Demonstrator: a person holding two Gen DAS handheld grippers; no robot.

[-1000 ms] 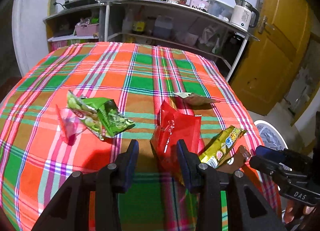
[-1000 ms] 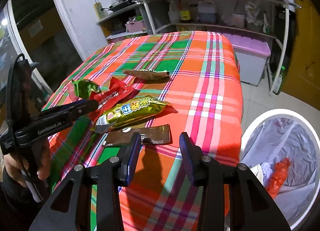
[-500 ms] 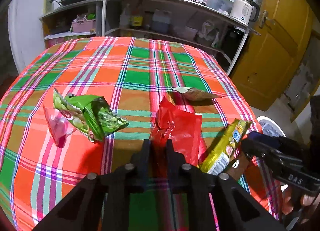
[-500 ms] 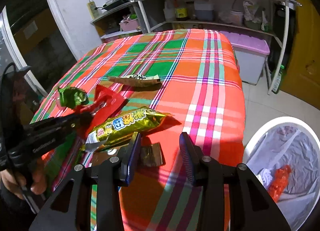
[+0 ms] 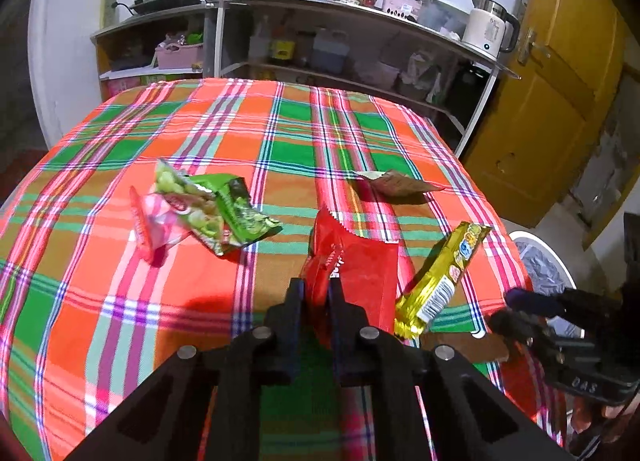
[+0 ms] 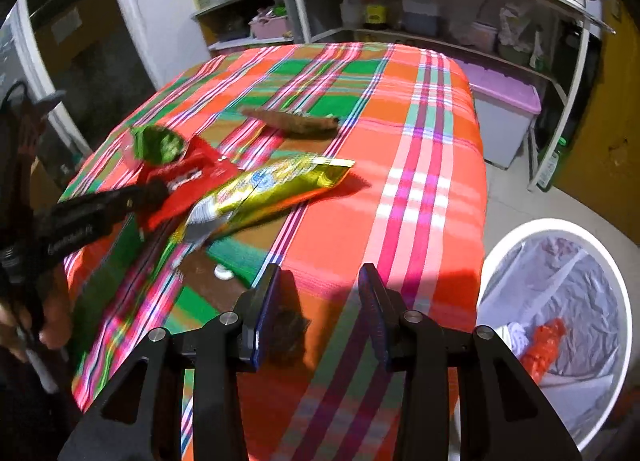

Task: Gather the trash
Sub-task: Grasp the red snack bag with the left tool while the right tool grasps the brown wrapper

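My left gripper (image 5: 316, 295) clamped on red wrapper (image 5: 360, 269), near table edge at 6 o'clock. My right gripper (image 6: 320, 301) wide, empty. Lift wrapper clear of yellow packet (image 5: 444, 277) at 3 o'clock, carry to bin (image 6: 600, 261), release over liner.

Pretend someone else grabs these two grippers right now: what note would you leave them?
Left gripper: shut on the red wrapper at its near edge.
Right gripper: open, holding nothing, over the table's near corner.
On the plaid tablecloth: yellow wrapper, brown wrapper farther back, green wrapper, pink wrapper, dark brown wrapper at the near edge.
White trash bin on the floor to the right holds some trash already.
Left to do: carry the red wrapper to the bin, then the other five.
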